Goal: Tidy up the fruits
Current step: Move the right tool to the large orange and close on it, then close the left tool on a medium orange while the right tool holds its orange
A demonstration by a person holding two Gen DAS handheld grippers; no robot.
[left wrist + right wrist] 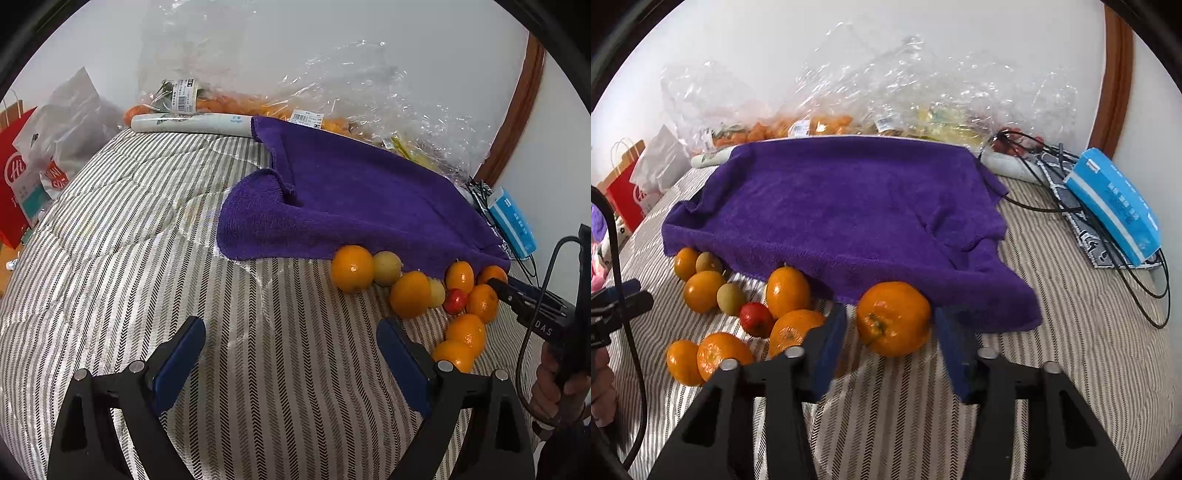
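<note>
Orange between the fingers: a large orange lies on the striped bedcover, just at the near edge of the purple towel, in the gap between the two blue pads.
Right gripper: jaws apart, wider than the orange; neither pad clearly touches it, so it holds nothing.
Fruit pile: to the left of that orange, a cluster of oranges, two small greenish-yellow fruits and one small red fruit, close together along the towel's near edge.
Left gripper: jaws wide apart over bare bedcover, empty; the pile lies to its right.
Far side: clear plastic bags of orange and yellow fruit against the wall.
Right side: a blue box on black cables.
Far left: a red paper bag.
</note>
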